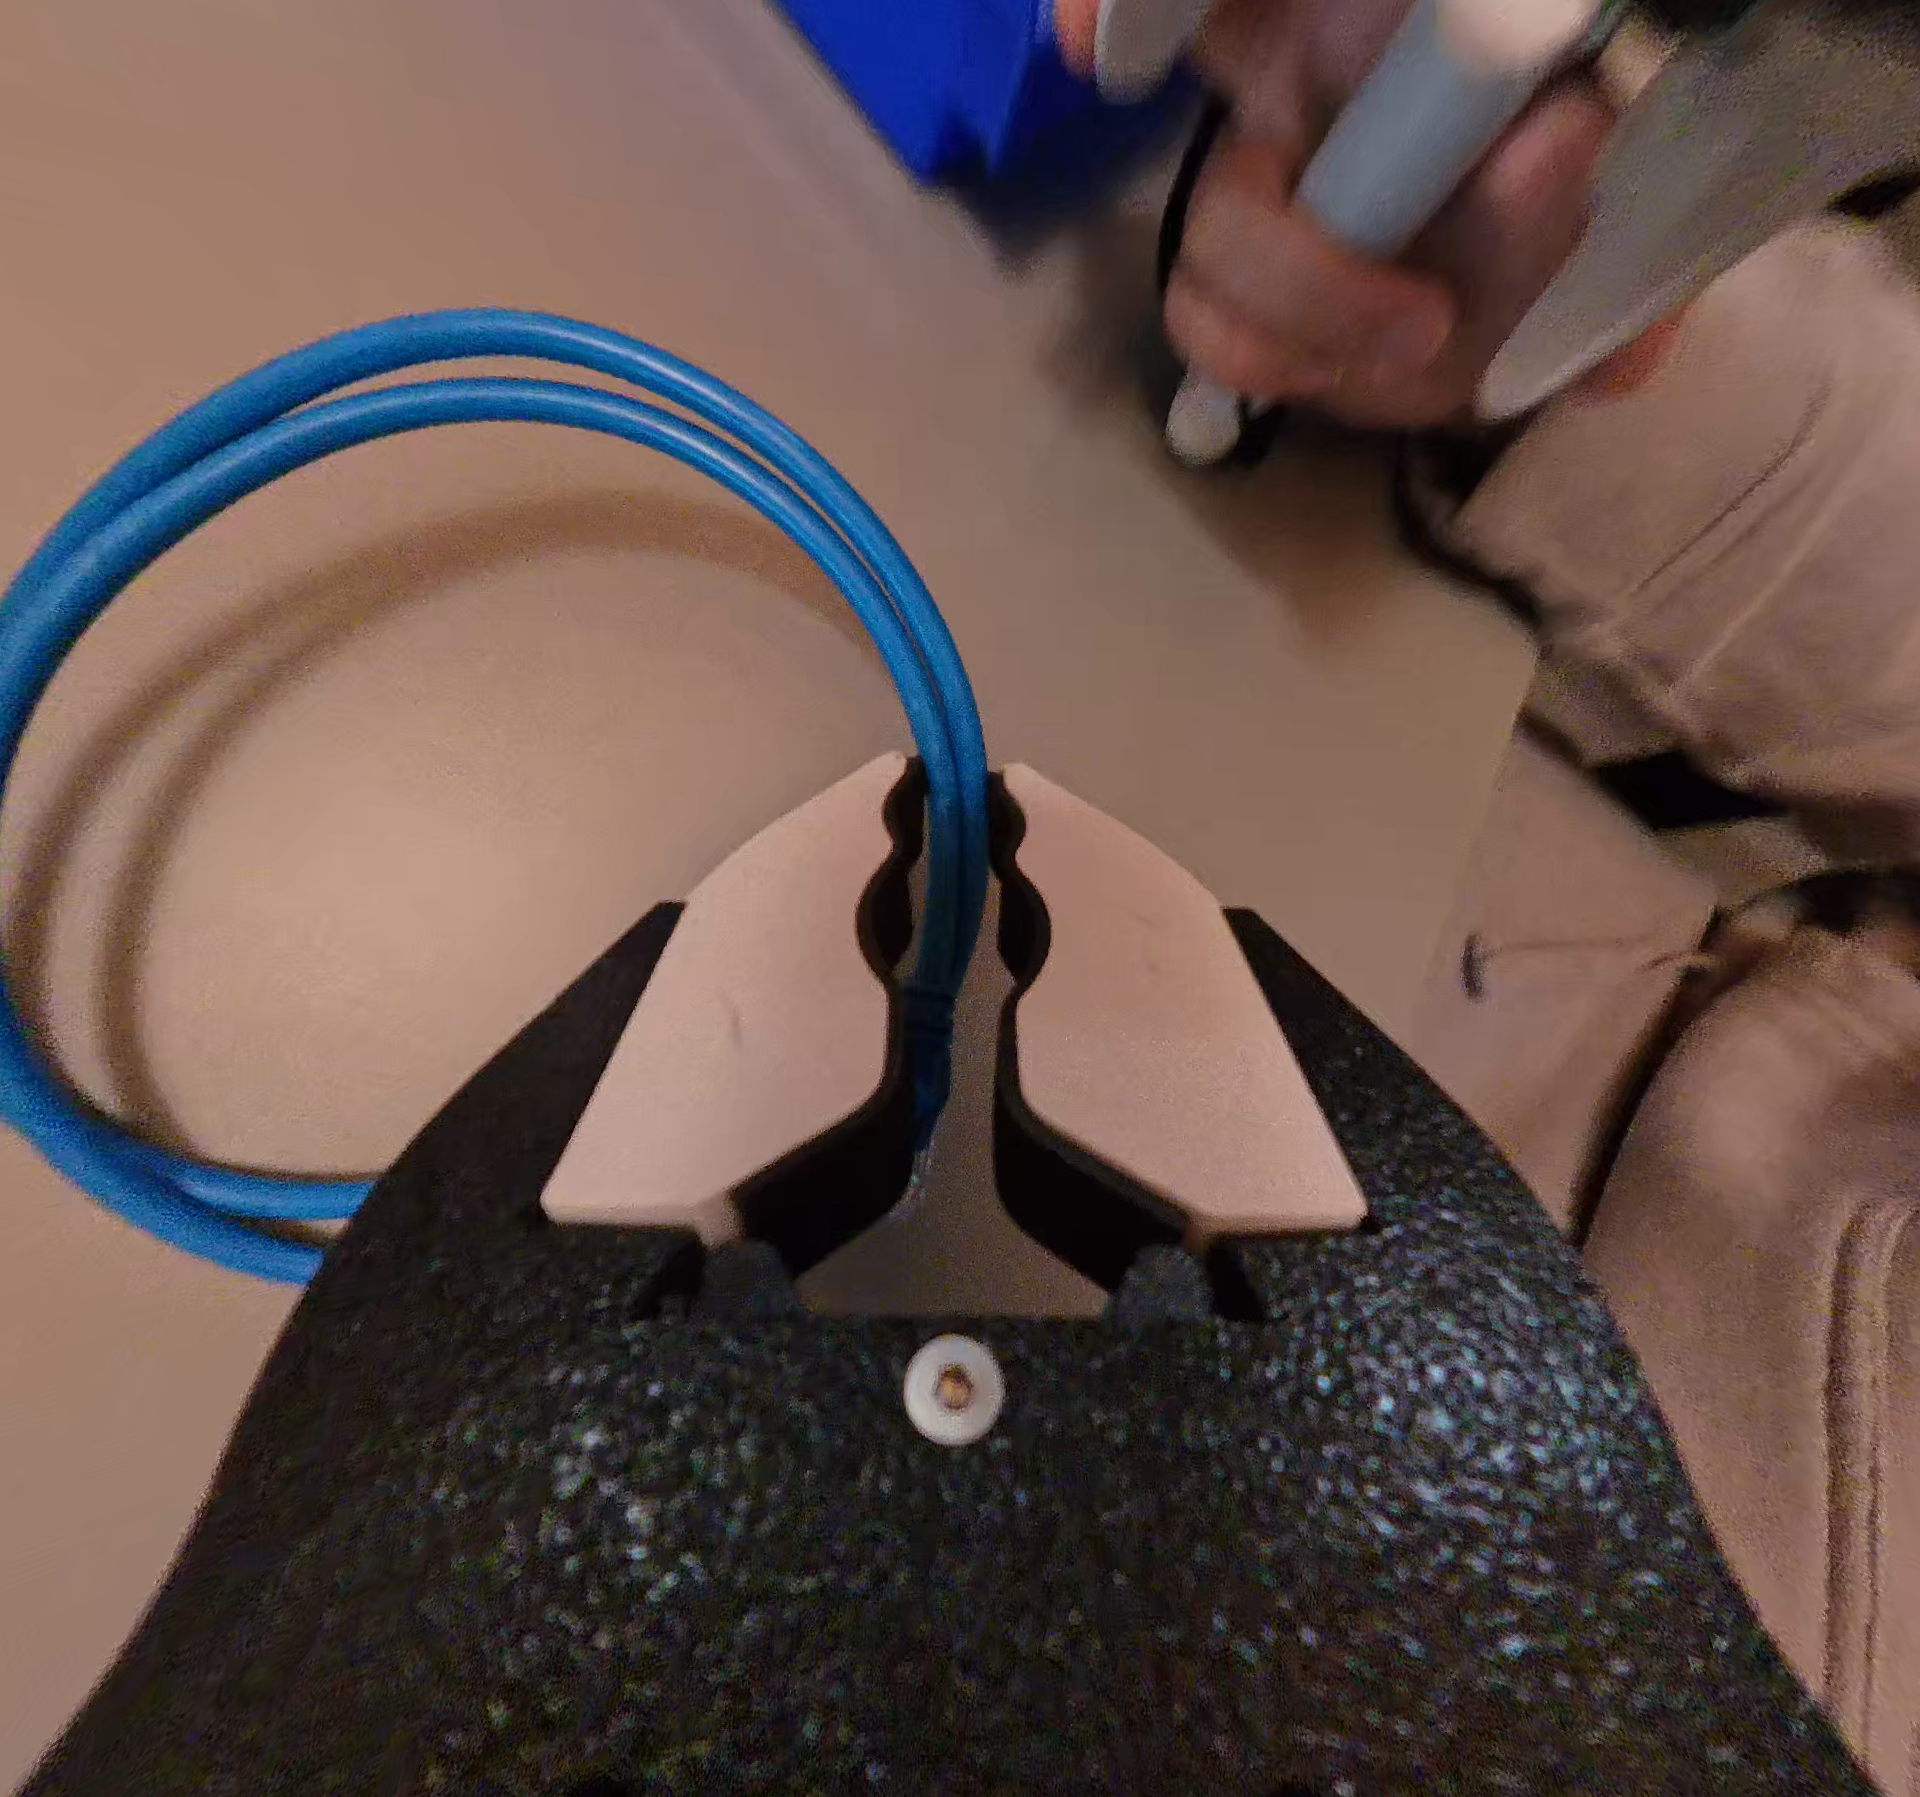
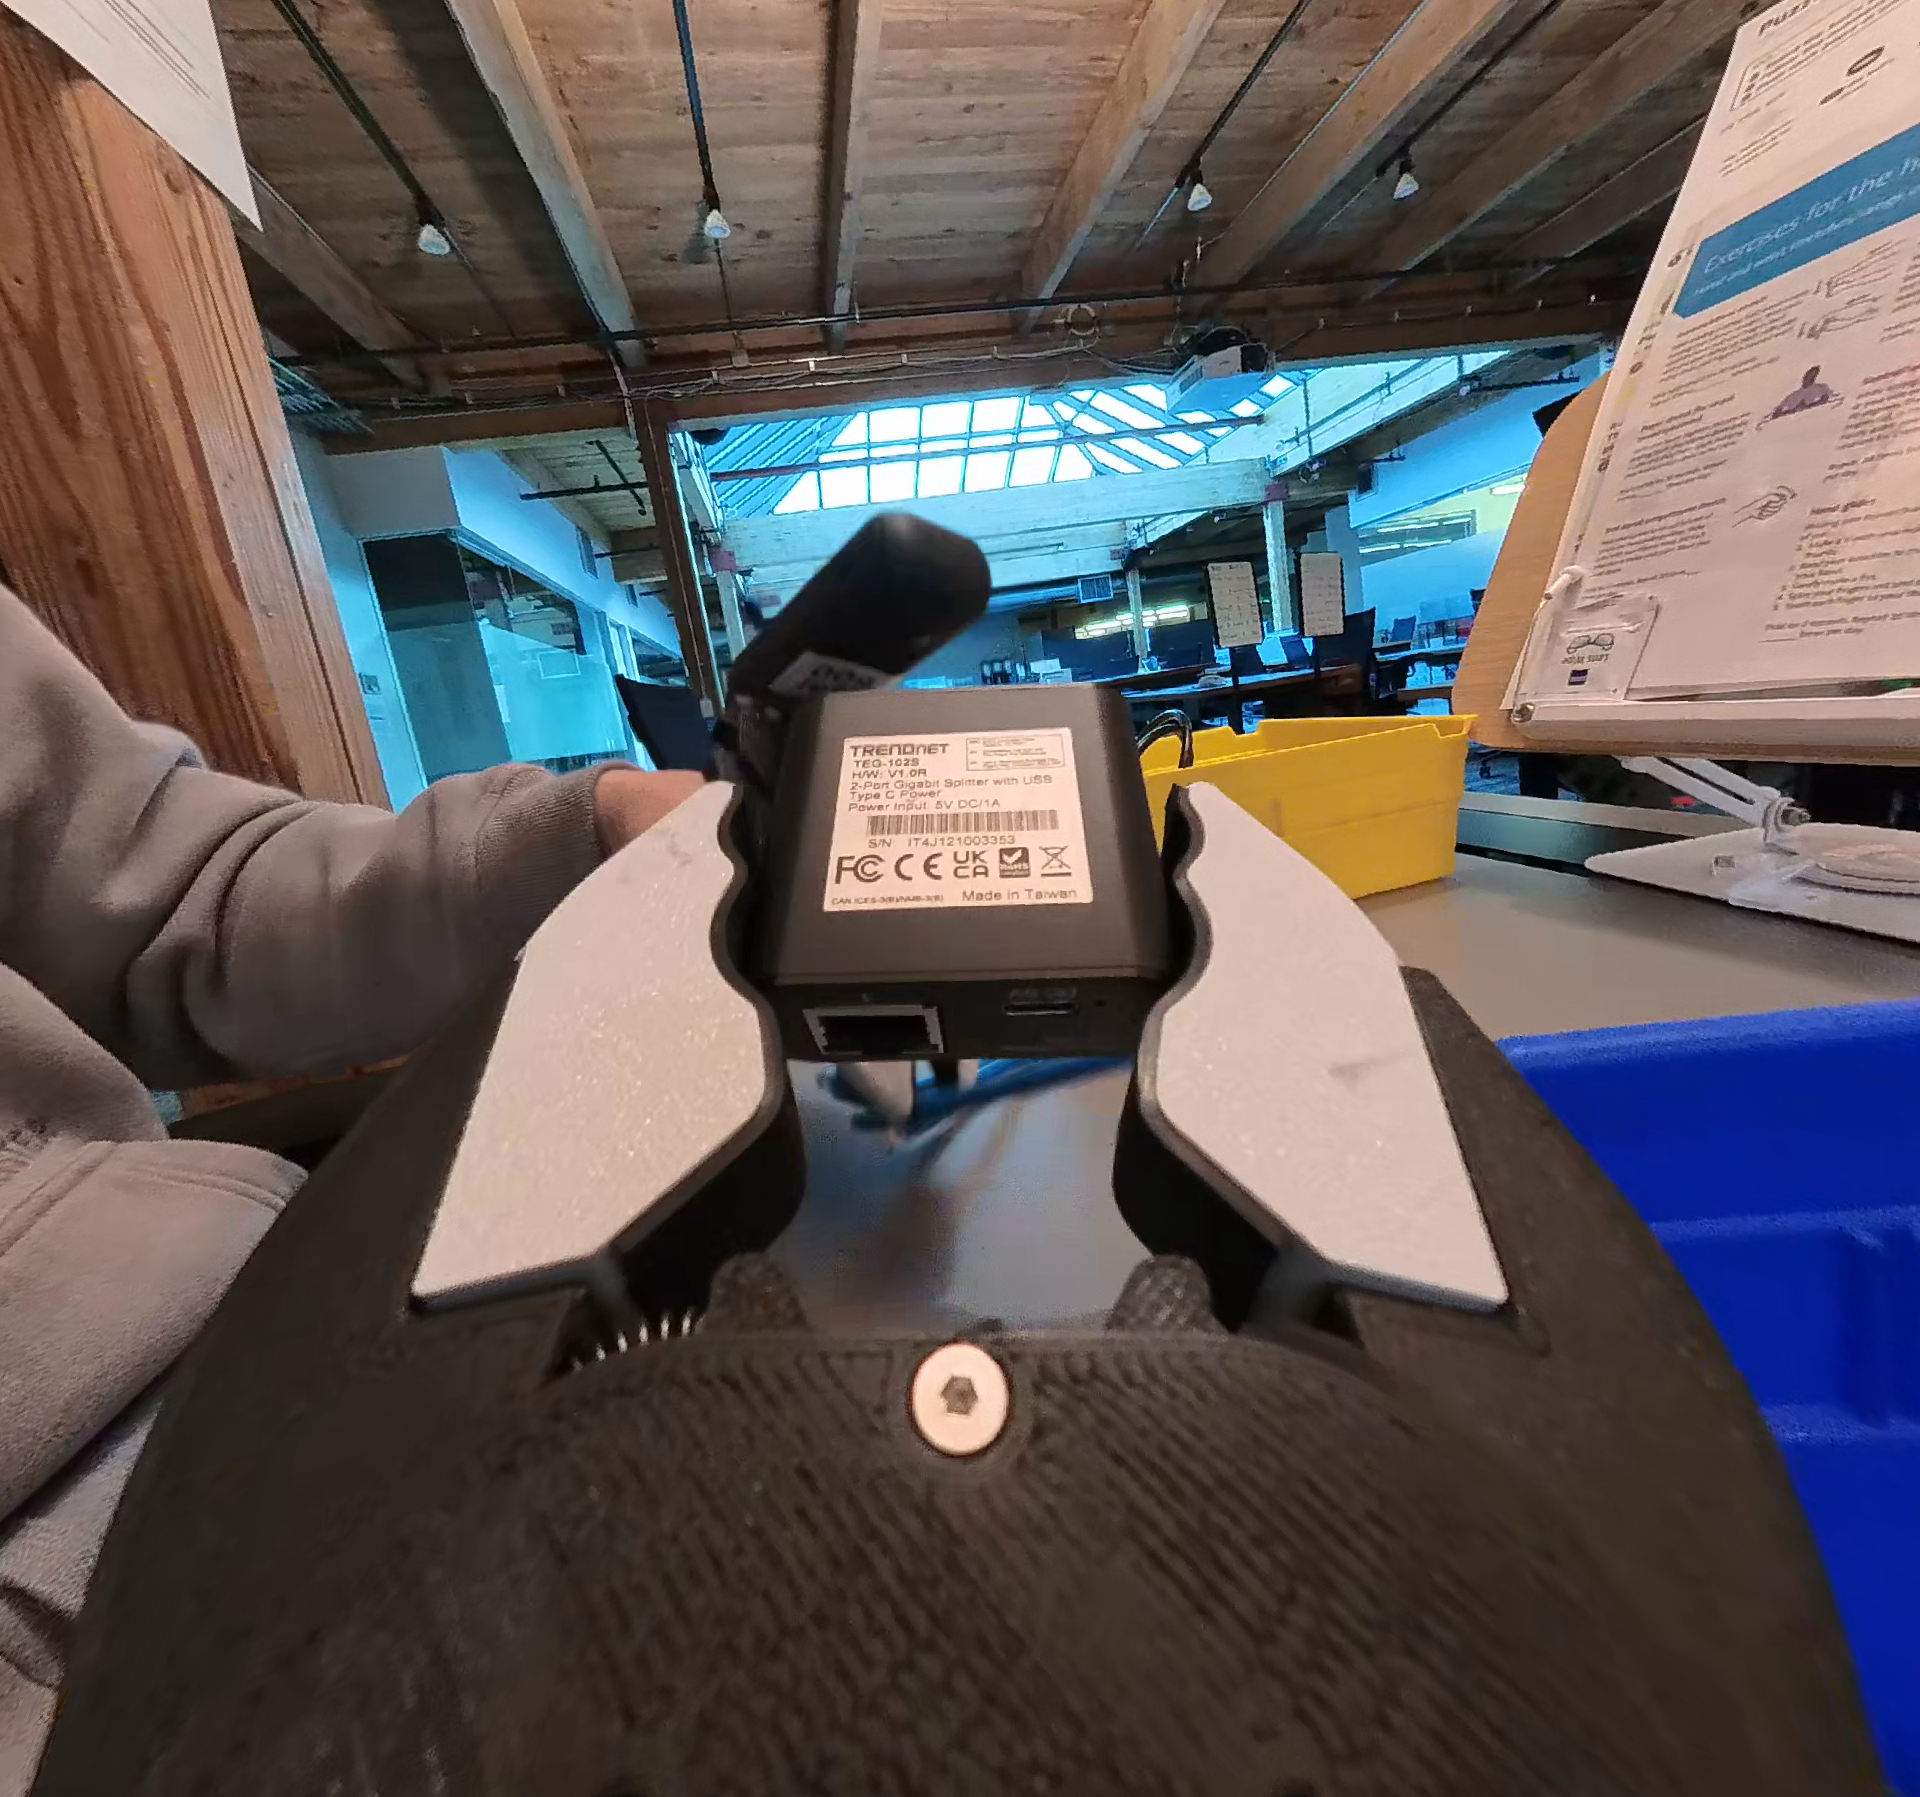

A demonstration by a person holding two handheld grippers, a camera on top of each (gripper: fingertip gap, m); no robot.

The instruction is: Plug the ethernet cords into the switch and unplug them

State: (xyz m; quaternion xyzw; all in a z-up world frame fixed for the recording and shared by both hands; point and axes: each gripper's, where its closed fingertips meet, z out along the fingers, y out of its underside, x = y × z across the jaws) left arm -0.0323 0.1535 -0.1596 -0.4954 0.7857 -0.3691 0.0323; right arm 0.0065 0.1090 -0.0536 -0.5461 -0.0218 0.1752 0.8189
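Bringing the plug to the empty port is, I judge, the step in hand, and it asks first for a good alignment. The switch (image 2: 961, 874), a small black box with a white label on the side facing up, is held off the desk between the fingers of the right gripper (image 2: 956, 812), whose jaws stand at middle width and press on its two sides; its free port (image 2: 875, 1030) looks back toward the camera. The blue ethernet cord (image 1: 447, 365) is pinched by the left gripper (image 1: 954, 771), jaws nearly closed on two strands of it, and the plug end (image 1: 930, 1072) hangs back between the fingers, so I think a grip closer to the plug, with the clip turned to match the port, would make the push straighter. The rest of the cord makes a wide loop above the beige desk (image 1: 416, 812), with its shadow under it. A blue bin (image 2: 1766, 1228) stands at the right edge of the desk, a yellow bin (image 2: 1340, 791) farther back, and a stand with printed sheets (image 2: 1766, 448) beside it. The room is a big open office with a ceiling of wooden beams (image 2: 831, 85) and a skylight (image 2: 987, 448).
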